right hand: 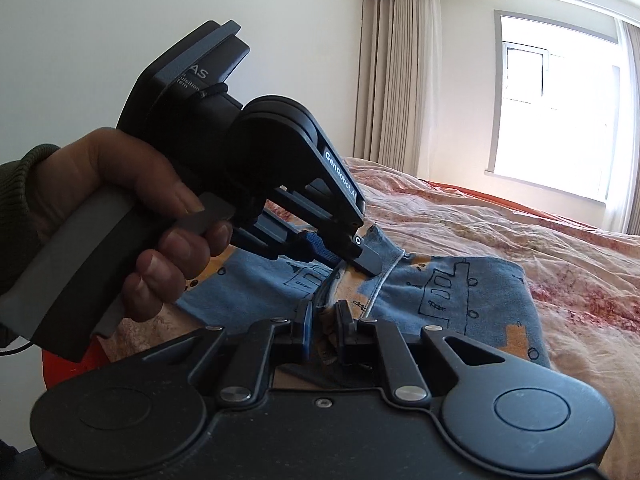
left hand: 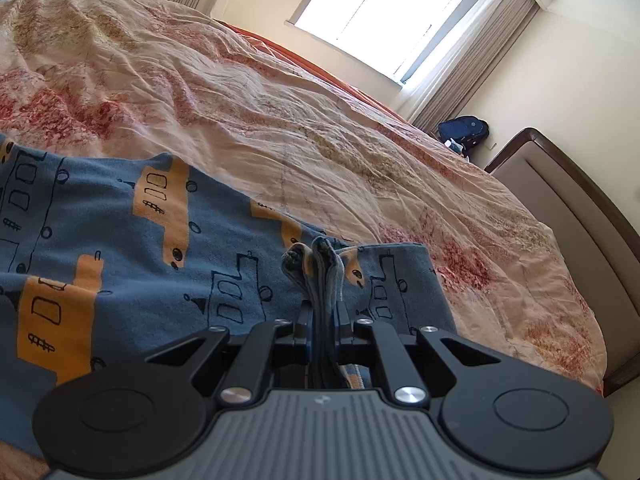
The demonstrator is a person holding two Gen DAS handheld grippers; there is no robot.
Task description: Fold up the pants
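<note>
Blue pants (left hand: 120,240) printed with orange trains lie spread on the bed. In the left wrist view my left gripper (left hand: 323,314) is shut on a bunched fold of the pants' edge, and the cloth sticks up past the fingertips. In the right wrist view the pants (right hand: 448,292) stretch away to the right. My right gripper (right hand: 323,314) is shut on another bunch of the same edge, close in front of the camera. Just above it a person's hand (right hand: 132,200) holds the left gripper (right hand: 362,254), whose tips pinch the hem a short way from my right gripper.
A wrinkled pink and cream floral cover (left hand: 300,120) lies over the whole bed. A padded headboard (left hand: 572,216) stands at the right, with a dark backpack (left hand: 464,130) on the floor by the wall. Curtains frame a bright window (right hand: 556,100).
</note>
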